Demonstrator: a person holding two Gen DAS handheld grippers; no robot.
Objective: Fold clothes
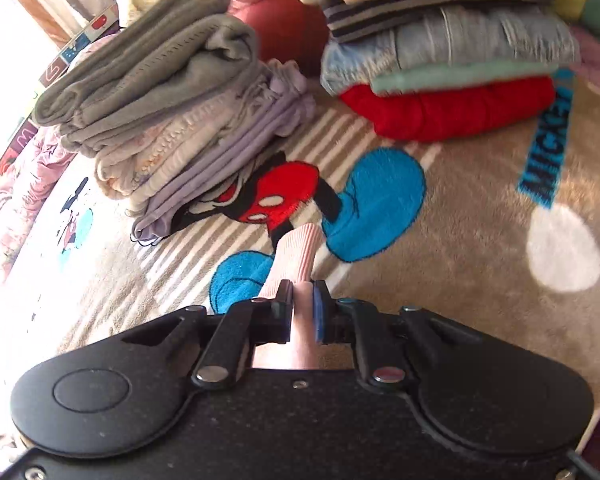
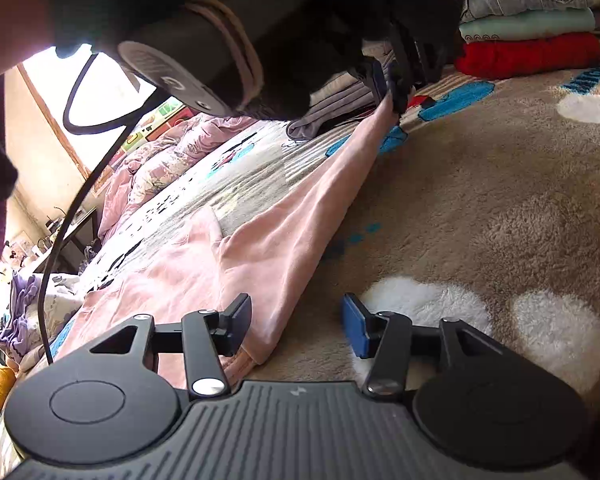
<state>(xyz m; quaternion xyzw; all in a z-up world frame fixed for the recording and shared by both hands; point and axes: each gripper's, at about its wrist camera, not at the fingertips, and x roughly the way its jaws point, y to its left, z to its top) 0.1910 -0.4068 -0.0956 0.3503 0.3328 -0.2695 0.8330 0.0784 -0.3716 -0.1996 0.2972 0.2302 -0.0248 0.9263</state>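
Observation:
A pale pink garment lies spread on a fluffy beige Mickey Mouse blanket. My left gripper is shut on a ribbed pink end of the garment, pinched between its pads. In the right wrist view, the left gripper holds that far corner slightly lifted, so the cloth runs taut toward it. My right gripper stands open low over the blanket. The garment's near edge lies between its fingers, beside the left finger, and the pads do not press on it.
A folded stack of grey and lilac clothes sits at the back left. A taller stack with red, mint and denim items sits at the back right. A crumpled pink quilt lies off the left side. A black cable hangs from the left gripper.

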